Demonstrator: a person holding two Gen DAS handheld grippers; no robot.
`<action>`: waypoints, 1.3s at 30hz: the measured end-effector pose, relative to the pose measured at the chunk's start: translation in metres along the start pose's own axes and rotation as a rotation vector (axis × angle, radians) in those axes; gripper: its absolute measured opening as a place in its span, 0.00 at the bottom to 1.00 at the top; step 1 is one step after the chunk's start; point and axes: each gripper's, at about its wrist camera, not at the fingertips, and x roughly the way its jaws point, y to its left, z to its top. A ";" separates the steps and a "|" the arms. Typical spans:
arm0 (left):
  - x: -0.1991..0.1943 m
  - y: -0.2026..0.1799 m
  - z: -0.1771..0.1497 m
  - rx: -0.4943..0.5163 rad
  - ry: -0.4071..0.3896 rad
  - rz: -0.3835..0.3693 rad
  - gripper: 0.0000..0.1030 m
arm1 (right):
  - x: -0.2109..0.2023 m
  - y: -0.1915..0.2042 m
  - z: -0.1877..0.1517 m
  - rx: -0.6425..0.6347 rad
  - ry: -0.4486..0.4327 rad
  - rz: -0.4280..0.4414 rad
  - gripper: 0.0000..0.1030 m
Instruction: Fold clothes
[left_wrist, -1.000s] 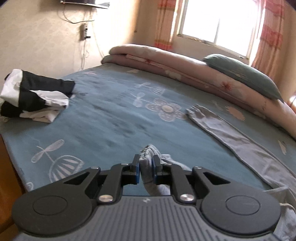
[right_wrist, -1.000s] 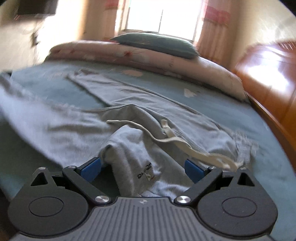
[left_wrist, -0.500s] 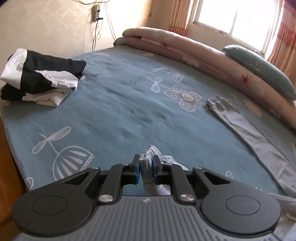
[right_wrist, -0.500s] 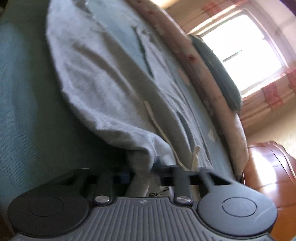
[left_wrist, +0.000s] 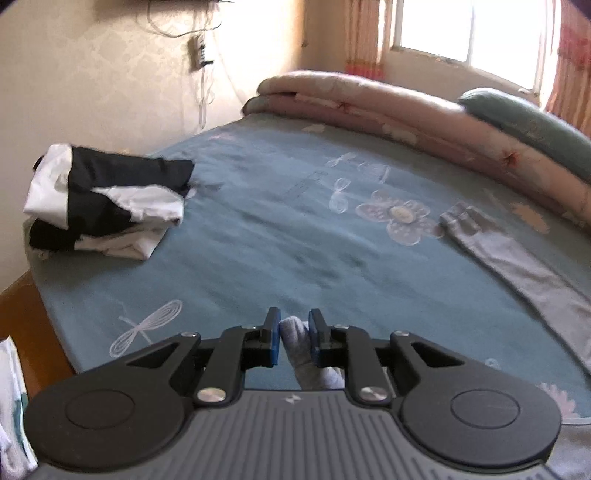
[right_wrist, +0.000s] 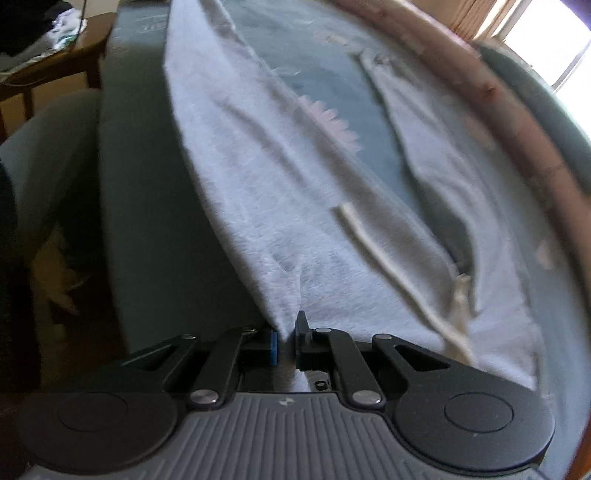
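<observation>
We see daylight pouring through the window (left_wrist: 469, 33), blown out to white glare. The bed (left_wrist: 258, 236) is evenly lit. The right wrist view is dim and motion-blurred, its left side shadowed. Fisheye bends both views' edges.

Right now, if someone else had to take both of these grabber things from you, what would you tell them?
Left gripper: shut on a bunched end of the grey trousers.
Right gripper: shut on the trousers' waist edge, beside the white drawstring.
The trousers lie spread on the blue bedsheet, one leg stretched toward the rolled quilt.
Done: a black-and-white garment sits folded at the bed's far left corner.
Left: the trousers show no fold yet; probably bring the legs together, then fold.
</observation>
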 end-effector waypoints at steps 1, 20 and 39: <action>0.007 0.000 -0.003 -0.001 0.020 0.002 0.17 | 0.008 0.001 -0.002 0.011 0.013 0.016 0.10; 0.021 0.021 -0.022 0.076 0.009 0.131 0.30 | -0.012 0.002 0.015 0.073 -0.128 0.042 0.58; 0.068 -0.066 -0.050 0.483 0.057 -0.153 0.33 | -0.002 0.010 0.079 0.122 -0.193 0.069 0.61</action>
